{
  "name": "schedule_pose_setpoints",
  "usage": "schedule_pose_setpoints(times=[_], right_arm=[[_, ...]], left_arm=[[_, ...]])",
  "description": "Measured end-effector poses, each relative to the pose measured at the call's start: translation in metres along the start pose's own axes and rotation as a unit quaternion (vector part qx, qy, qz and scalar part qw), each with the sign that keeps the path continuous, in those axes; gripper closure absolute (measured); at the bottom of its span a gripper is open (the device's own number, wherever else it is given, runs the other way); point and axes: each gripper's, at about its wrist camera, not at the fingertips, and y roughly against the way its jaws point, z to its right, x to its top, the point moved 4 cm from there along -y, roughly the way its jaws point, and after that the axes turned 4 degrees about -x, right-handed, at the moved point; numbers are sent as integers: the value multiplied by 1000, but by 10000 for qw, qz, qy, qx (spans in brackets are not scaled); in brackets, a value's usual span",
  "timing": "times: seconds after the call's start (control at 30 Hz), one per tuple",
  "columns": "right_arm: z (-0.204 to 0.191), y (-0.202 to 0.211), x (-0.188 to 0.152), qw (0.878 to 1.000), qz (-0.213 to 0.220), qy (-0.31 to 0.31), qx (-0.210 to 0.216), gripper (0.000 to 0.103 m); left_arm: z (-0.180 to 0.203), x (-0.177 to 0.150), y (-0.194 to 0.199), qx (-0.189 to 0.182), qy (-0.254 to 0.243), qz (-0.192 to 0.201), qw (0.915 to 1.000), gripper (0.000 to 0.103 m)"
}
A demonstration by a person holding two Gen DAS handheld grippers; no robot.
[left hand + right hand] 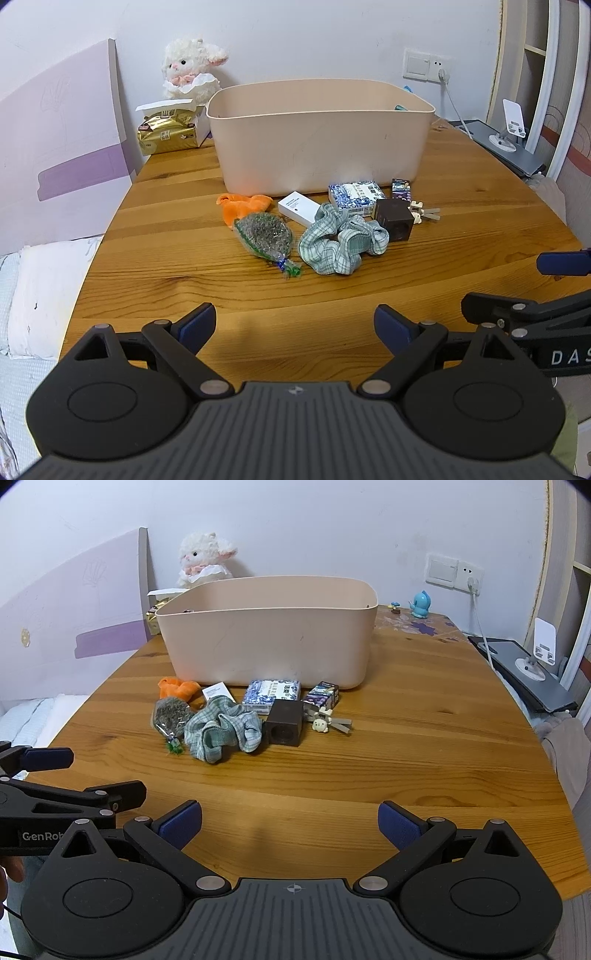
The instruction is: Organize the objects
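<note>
A beige plastic bin (319, 136) (267, 635) stands on the wooden table (184, 273). In front of it lies a cluster: an orange cloth (242, 205), a white box (297, 208), a bag of grey-green bits (264, 234), a checked green cloth (341, 236) (221, 729), a blue-and-white patterned box (356, 195) (271, 694), a dark brown cube (393, 223) (284, 725), a small purple box (401, 188) and a small cream figure clip (325, 722). My left gripper (294, 326) is open, well short of the cluster. My right gripper (290, 827) is open too, with nothing between its fingers.
A plush lamb (194, 68) and a gold tissue pack (166, 134) sit behind the bin at the left. A blue figurine (421, 603) stands at the back right. A grey stand with a white holder (532, 664) lies off the table's right edge. A bed (33, 295) is at the left.
</note>
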Motion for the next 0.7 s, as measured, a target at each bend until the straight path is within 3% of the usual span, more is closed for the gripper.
schedule_pose_setpoints(times=[0.7], right_arm=[[-2, 3, 1, 10000, 50, 46, 2, 0]], left_arm=[[-1, 0, 1, 10, -33, 17, 10000, 10]])
